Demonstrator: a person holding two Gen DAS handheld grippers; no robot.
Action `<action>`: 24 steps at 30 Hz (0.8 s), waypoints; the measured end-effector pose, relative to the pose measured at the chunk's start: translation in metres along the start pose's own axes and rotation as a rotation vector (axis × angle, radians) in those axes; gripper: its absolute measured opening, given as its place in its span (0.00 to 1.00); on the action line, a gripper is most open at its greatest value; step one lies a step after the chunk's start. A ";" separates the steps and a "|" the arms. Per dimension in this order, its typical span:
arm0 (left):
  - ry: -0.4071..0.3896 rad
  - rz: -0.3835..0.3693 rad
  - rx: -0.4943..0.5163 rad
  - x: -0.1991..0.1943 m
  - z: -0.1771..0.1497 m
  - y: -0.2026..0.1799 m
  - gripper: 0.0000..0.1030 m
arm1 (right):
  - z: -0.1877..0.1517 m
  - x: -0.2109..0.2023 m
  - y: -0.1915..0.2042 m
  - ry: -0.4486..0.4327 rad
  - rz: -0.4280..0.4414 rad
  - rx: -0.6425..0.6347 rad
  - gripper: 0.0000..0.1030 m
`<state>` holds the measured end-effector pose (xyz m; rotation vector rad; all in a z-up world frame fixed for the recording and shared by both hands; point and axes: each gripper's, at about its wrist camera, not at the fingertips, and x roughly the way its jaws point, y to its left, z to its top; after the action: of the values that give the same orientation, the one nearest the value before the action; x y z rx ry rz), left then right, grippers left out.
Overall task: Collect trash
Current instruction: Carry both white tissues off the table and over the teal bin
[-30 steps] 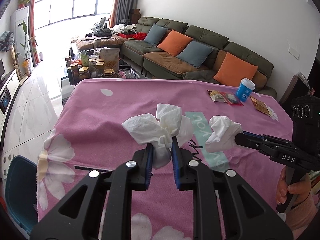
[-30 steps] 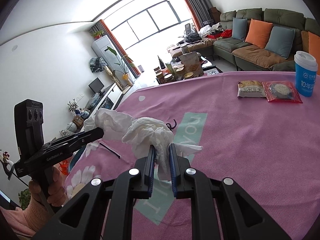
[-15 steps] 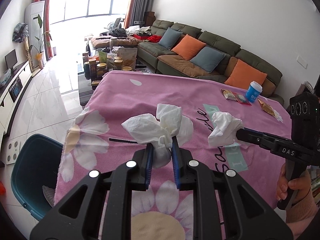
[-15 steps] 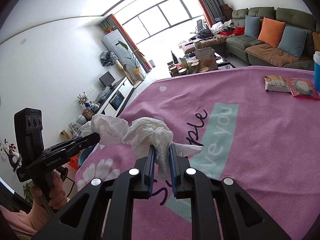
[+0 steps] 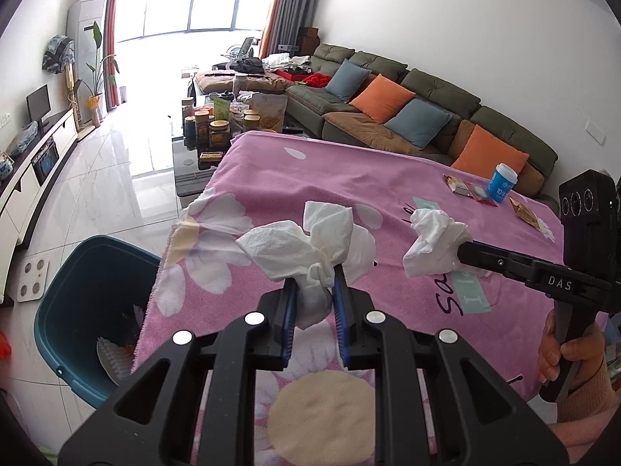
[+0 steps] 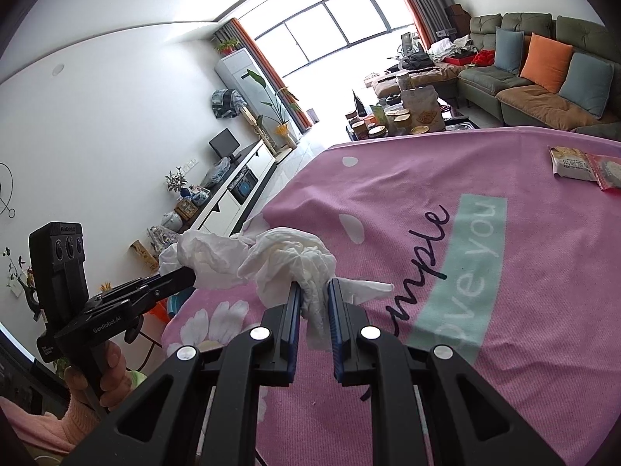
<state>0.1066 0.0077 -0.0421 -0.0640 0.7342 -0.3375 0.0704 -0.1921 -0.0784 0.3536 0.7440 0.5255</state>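
My left gripper (image 5: pixel 313 279) is shut on a crumpled white tissue (image 5: pixel 306 248), held above the left end of the pink flowered tablecloth (image 5: pixel 271 178). To its right in the left wrist view, my right gripper (image 5: pixel 462 252) carries a second white tissue wad (image 5: pixel 434 242). The right wrist view shows that gripper (image 6: pixel 313 291) shut on its tissue (image 6: pixel 289 258), with the left gripper (image 6: pixel 192 275) and its wad (image 6: pixel 205 256) just to the left. A teal trash bin (image 5: pixel 73 295) stands on the floor beyond the table's left edge, with some white trash inside.
Snack wrappers (image 5: pixel 464 188) and a blue cup (image 5: pixel 502 180) lie at the table's far right, with another wrapper (image 5: pixel 526 215) nearby. A green sofa (image 5: pixel 407 116) with cushions runs behind. A coffee table with jars (image 5: pixel 217 124) stands beyond the table. A white scale (image 5: pixel 33 277) lies on the floor.
Both grippers have carried their tissues leftward along the table toward its end. The teal bin has come into fuller view at lower left. Grips are unchanged.
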 end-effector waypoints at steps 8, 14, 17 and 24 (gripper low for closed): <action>-0.014 0.027 -0.013 -0.013 -0.005 0.013 0.17 | 0.001 0.011 0.013 0.016 0.022 -0.018 0.12; -0.026 0.044 -0.024 -0.020 -0.007 0.017 0.17 | 0.004 0.019 0.019 0.026 0.038 -0.030 0.12; -0.031 0.055 -0.029 -0.023 -0.009 0.020 0.17 | 0.004 0.022 0.022 0.031 0.044 -0.036 0.12; -0.036 0.073 -0.043 -0.028 -0.012 0.030 0.17 | 0.004 0.030 0.028 0.047 0.061 -0.045 0.12</action>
<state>0.0876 0.0459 -0.0380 -0.0838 0.7068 -0.2503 0.0830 -0.1524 -0.0782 0.3239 0.7674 0.6086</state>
